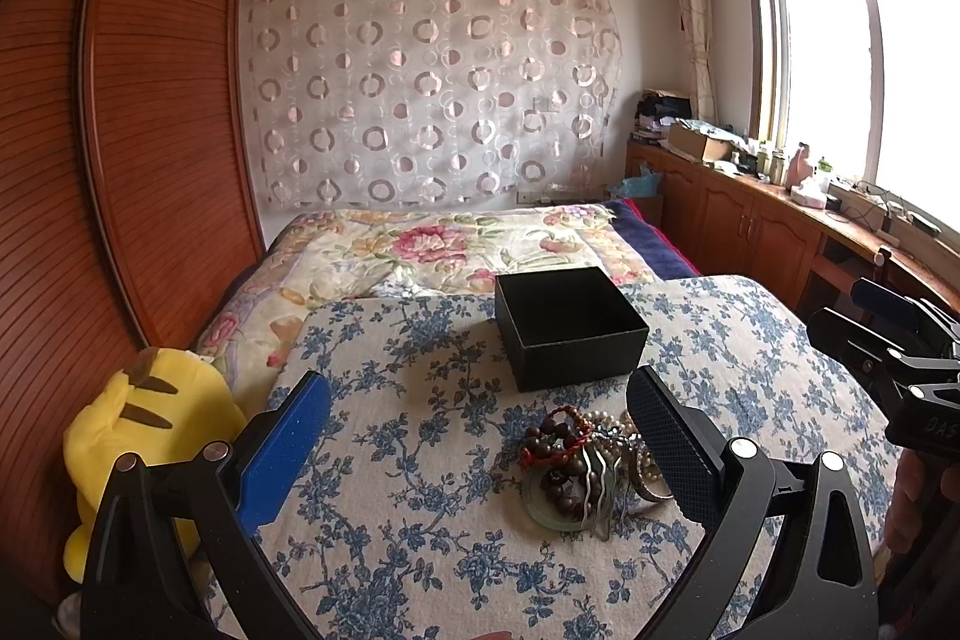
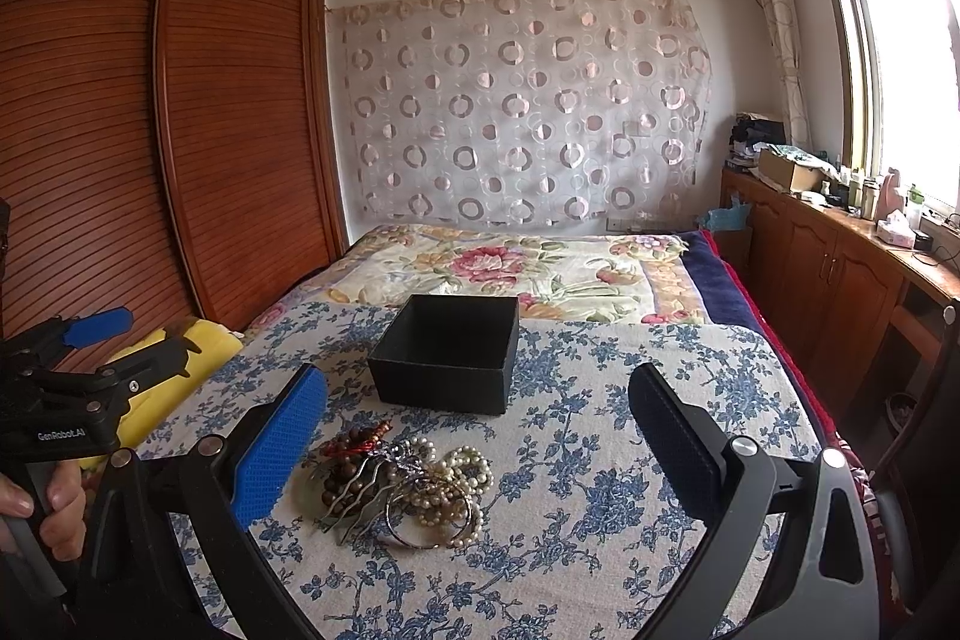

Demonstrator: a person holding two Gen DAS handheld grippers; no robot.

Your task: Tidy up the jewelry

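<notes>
Both wrist views low over bed, facing headboard wall at 12 o'clock, left view sits leftward, shared: black box [image 1: 570, 325] [image 2: 447, 352], jewelry pile [image 1: 591, 466] [image 2: 408, 484] close below.

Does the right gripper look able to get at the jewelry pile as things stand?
Probably yes: the right gripper is open, the jewelry pile lies uncovered just ahead between its fingers, and the black box sits behind it.

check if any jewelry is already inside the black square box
No, the black square box shows only a bare dark interior, while the tangled pile of beads and pearls lies on the floral cloth before it.
</notes>
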